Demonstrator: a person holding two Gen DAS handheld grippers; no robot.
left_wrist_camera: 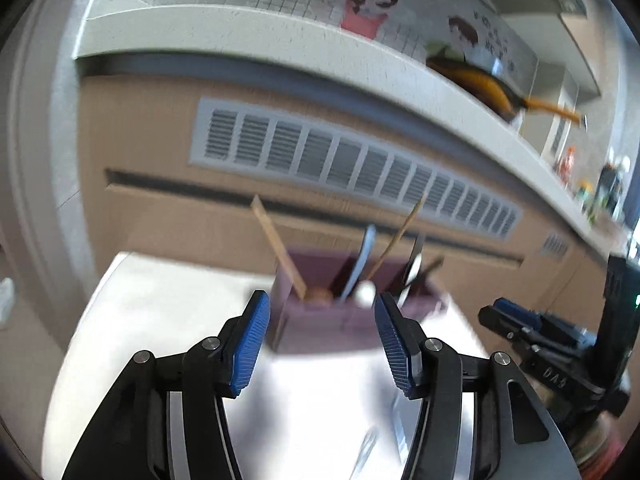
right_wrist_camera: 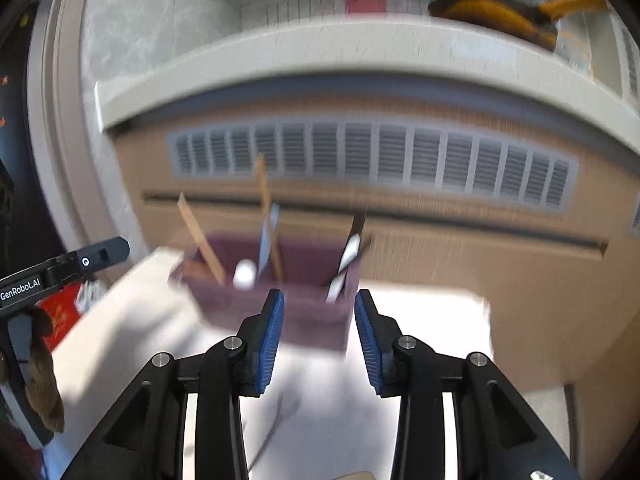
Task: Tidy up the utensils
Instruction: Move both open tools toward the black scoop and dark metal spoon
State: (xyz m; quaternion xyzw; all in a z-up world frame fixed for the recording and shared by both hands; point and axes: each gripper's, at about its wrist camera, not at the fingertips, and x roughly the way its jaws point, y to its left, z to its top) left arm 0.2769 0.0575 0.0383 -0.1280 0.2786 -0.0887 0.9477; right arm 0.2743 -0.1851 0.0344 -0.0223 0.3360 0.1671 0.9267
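Note:
A purple utensil holder (left_wrist_camera: 320, 324) stands on a white table (left_wrist_camera: 160, 320). Several utensils stick up from its compartments: a flat wooden stick (left_wrist_camera: 276, 248), a blue-handled piece (left_wrist_camera: 362, 260), a thin wooden stick (left_wrist_camera: 396, 236), a white round-ended piece (left_wrist_camera: 366, 294) and dark-handled ones (left_wrist_camera: 416, 264). My left gripper (left_wrist_camera: 322, 304) is open just short of the holder, with nothing between its pads. The right gripper (right_wrist_camera: 319, 296) is also open and empty, facing the same holder (right_wrist_camera: 304, 308). On the table below it lies a thin dark utensil (right_wrist_camera: 280, 416), too blurred to identify.
Behind the table is a brown cabinet front with a long vent grille (left_wrist_camera: 360, 168) under a pale counter ledge (left_wrist_camera: 280, 36). An orange pan (left_wrist_camera: 480, 80) and small bottles (left_wrist_camera: 600, 188) sit on the counter. The other gripper's body (left_wrist_camera: 540, 332) is close on the right.

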